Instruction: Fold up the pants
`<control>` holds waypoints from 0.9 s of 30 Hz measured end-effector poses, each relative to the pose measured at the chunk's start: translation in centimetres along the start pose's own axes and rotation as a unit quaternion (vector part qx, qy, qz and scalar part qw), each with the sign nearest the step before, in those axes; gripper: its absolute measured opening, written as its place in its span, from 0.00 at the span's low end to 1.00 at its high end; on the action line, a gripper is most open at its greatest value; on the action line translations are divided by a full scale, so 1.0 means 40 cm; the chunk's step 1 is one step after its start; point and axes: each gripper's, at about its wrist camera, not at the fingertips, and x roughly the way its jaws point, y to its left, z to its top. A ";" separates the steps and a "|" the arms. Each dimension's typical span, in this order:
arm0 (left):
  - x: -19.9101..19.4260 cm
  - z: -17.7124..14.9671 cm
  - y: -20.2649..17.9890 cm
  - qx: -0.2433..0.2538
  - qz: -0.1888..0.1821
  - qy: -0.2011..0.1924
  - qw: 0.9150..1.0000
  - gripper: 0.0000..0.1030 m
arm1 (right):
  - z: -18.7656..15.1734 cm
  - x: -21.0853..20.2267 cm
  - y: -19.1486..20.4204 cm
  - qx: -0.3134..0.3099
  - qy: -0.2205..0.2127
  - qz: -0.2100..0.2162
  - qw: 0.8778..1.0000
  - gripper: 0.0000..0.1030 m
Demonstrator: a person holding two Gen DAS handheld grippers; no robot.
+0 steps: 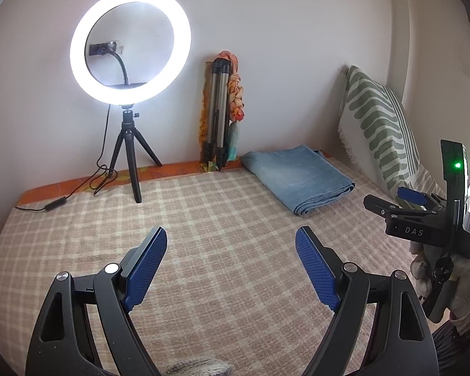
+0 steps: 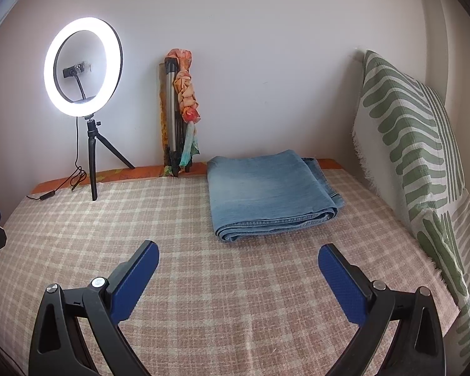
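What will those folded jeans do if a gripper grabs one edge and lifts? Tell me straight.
The folded jeans are soft denim in several stacked layers, so they would likely sag and unfold if lifted by one edge. The stack looks thick, so probably fairly heavy for cloth. Pushed flat, they would likely drag on the woven checked blanket rather than slide.
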 end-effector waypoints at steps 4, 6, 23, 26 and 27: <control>-0.001 -0.001 0.000 0.002 0.000 0.001 1.000 0.82 | 0.000 0.001 0.001 -0.001 -0.002 -0.002 1.000 1.00; -0.001 -0.001 -0.003 0.000 0.001 0.001 1.000 0.82 | -0.001 0.002 0.001 0.000 -0.001 -0.003 1.000 1.00; 0.009 -0.005 0.008 0.004 -0.003 0.005 1.000 0.82 | -0.004 0.006 -0.001 0.001 0.000 -0.003 1.000 1.00; 0.013 -0.004 0.008 0.004 -0.010 0.010 1.000 0.82 | -0.005 0.005 -0.001 0.001 0.000 -0.002 1.000 1.00; 0.015 -0.004 0.008 0.005 -0.011 0.011 1.000 0.82 | -0.005 0.005 -0.001 0.001 0.001 -0.002 1.000 1.00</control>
